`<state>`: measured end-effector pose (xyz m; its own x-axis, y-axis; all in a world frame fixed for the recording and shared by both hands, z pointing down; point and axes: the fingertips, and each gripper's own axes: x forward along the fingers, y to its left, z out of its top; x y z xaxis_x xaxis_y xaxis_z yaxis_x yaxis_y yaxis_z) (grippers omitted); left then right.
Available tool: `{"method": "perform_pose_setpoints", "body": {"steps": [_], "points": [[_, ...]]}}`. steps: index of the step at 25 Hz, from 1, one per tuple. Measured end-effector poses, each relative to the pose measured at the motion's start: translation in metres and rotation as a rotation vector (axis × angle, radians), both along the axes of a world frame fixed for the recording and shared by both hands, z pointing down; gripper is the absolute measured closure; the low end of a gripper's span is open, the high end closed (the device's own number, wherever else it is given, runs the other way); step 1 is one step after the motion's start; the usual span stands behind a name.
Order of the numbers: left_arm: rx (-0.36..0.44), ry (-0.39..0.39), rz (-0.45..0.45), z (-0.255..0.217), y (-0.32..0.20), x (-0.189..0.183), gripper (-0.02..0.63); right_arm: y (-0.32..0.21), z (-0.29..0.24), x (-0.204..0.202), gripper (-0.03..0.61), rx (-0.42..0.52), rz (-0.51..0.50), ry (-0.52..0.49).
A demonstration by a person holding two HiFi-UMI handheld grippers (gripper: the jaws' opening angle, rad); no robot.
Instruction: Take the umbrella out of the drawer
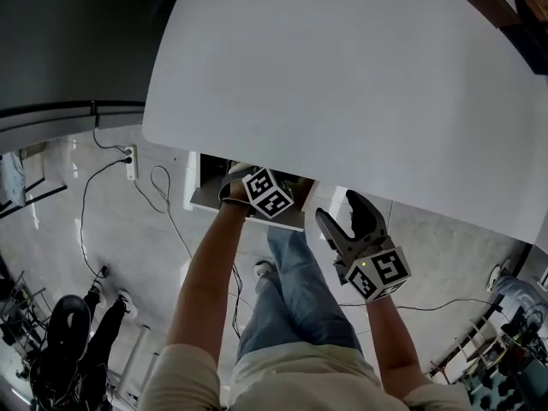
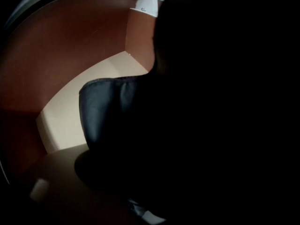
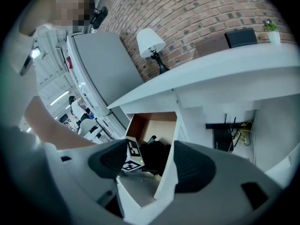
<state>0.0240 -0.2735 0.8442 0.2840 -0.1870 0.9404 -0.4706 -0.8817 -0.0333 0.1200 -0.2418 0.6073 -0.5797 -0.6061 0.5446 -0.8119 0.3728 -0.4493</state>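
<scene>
Under the white table, the drawer stands pulled out. My left gripper reaches steeply down into it, so only its marker cube shows from above. Inside the drawer, with brown walls and a pale floor, the dark blue folded umbrella lies right in front of the left gripper's camera. The jaws are lost in shadow around it. My right gripper hangs in the air to the right of the drawer, open and holding nothing. In the right gripper view its pads frame the drawer and the left gripper's cube.
The white tabletop overhangs the drawer. A power strip with cables lies on the floor at the left, near the person's legs. A white lamp stands on the table against the brick wall. More cables hang under the table.
</scene>
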Motion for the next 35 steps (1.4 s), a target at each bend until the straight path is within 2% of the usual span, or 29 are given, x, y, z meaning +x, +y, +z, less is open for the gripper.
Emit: {"method": "perform_pose_setpoints", "body": {"steps": [4,8,14,19,23,27,35], "points": [[0.015,-0.012,0.017,-0.005,0.001,0.003,0.299,0.002,-0.001,0.006,0.27,-0.001,0.018,0.004],[0.059,-0.007,0.048,-0.017,0.005,0.002,0.345,0.005,-0.012,0.002,0.272,0.019,0.019,-0.003],[0.126,0.072,0.006,-0.061,0.007,-0.002,0.353,0.012,-0.036,-0.004,0.275,0.061,0.032,-0.003],[0.185,0.097,-0.021,-0.098,0.021,-0.004,0.356,0.027,-0.07,-0.008,0.275,0.107,0.045,-0.006],[0.231,0.119,-0.042,-0.132,0.044,-0.006,0.356,0.051,-0.088,-0.006,0.275,0.125,0.051,0.024],[0.306,0.154,-0.073,-0.166,0.048,-0.017,0.356,0.065,-0.102,-0.015,0.28,0.187,0.04,0.059],[0.4,0.254,-0.157,-0.238,0.099,-0.037,0.357,0.114,-0.135,-0.027,0.403,0.262,0.063,0.107]]}}
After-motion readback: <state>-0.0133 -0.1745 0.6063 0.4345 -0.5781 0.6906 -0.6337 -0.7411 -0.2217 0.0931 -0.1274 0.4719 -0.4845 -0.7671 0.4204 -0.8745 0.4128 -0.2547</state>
